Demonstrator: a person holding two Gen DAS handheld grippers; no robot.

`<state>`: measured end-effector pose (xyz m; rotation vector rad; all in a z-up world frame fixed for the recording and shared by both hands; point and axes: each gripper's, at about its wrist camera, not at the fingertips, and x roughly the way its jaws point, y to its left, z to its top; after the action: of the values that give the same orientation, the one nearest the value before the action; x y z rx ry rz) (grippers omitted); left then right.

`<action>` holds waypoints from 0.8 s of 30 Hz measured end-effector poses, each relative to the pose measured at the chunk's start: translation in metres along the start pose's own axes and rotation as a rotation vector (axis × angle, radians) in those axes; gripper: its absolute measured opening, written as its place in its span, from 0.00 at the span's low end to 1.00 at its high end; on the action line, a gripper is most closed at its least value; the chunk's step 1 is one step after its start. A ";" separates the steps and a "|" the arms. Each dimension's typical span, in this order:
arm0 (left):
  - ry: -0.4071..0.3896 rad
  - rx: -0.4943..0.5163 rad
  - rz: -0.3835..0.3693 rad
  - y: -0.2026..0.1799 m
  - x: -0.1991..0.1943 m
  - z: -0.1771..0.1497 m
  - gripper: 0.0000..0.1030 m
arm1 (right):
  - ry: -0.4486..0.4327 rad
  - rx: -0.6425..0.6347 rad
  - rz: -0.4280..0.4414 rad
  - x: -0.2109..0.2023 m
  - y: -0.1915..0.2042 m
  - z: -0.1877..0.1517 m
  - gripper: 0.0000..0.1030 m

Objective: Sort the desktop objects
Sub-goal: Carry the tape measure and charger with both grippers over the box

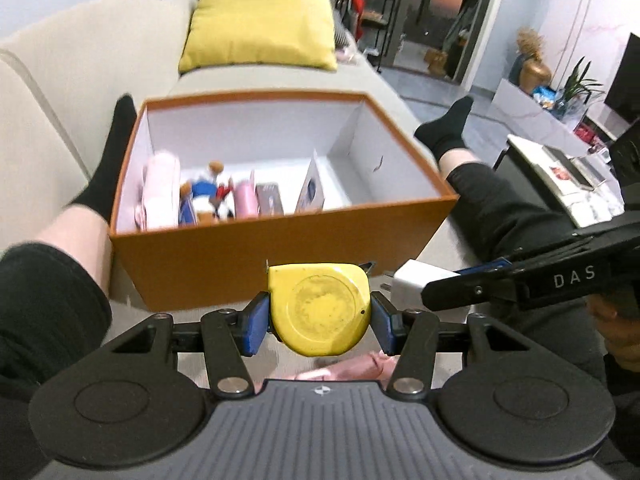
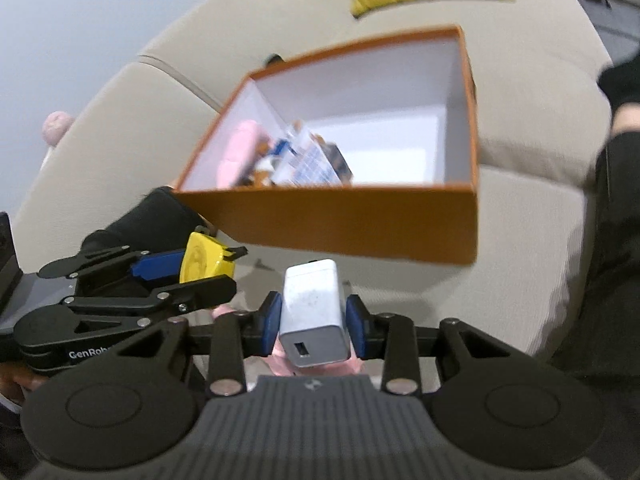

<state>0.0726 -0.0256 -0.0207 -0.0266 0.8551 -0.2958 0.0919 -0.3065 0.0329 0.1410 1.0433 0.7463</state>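
An orange box (image 1: 280, 256) w/ white interior is seen on the beige sofa (image 1: 60, 80), lid off, set between the person's legs in black socks. Contents are bunched at the left end: a pink soft item (image 1: 160, 188) against the left wall, a small figure in blue/red/white (image 1: 208, 196) next to it, a pink case (image 1: 245, 200), a small dark box (image 1: 270, 199), and a card or packet (image 1: 312, 192) stood upright approx. mid-box. The right half of the box floor is bare. Details of the items are blurred in the right wrist view.

A yellow tape measure (image 1: 320, 308) is clamped in the left gripper (image 1: 320, 320), blue pads pressed on both its sides; it is held just in front of the box's near wall, clear of the seat. A white USB charger (image 2: 314, 312) is gripped by the right gripper (image 2: 314, 320), pads on both sides, port end facing the camera; it is held beside the tape measure, also short of the box. Neither item is inside the box yet.

Pink fabric (image 2: 320, 366) is visible below both grippers on the seat. A yellow cushion (image 1: 260, 24) lies on the sofa beyond the box.
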 end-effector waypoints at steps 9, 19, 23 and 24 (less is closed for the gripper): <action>-0.090 0.044 -0.008 0.001 -0.017 0.033 0.59 | -0.038 -0.087 0.004 -0.022 0.018 0.042 0.36; -0.147 0.043 0.016 0.020 -0.006 0.078 0.59 | 0.005 -0.082 -0.116 0.018 0.007 0.111 0.36; -0.127 0.010 -0.035 0.036 0.014 0.088 0.59 | 0.102 -0.063 -0.157 0.061 -0.009 0.124 0.36; -0.118 -0.003 -0.044 0.040 0.020 0.090 0.59 | 0.126 -0.051 -0.159 0.071 -0.013 0.126 0.36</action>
<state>0.1622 -0.0010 0.0181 -0.0651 0.7390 -0.3311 0.2221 -0.2430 0.0405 -0.0332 1.1397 0.6428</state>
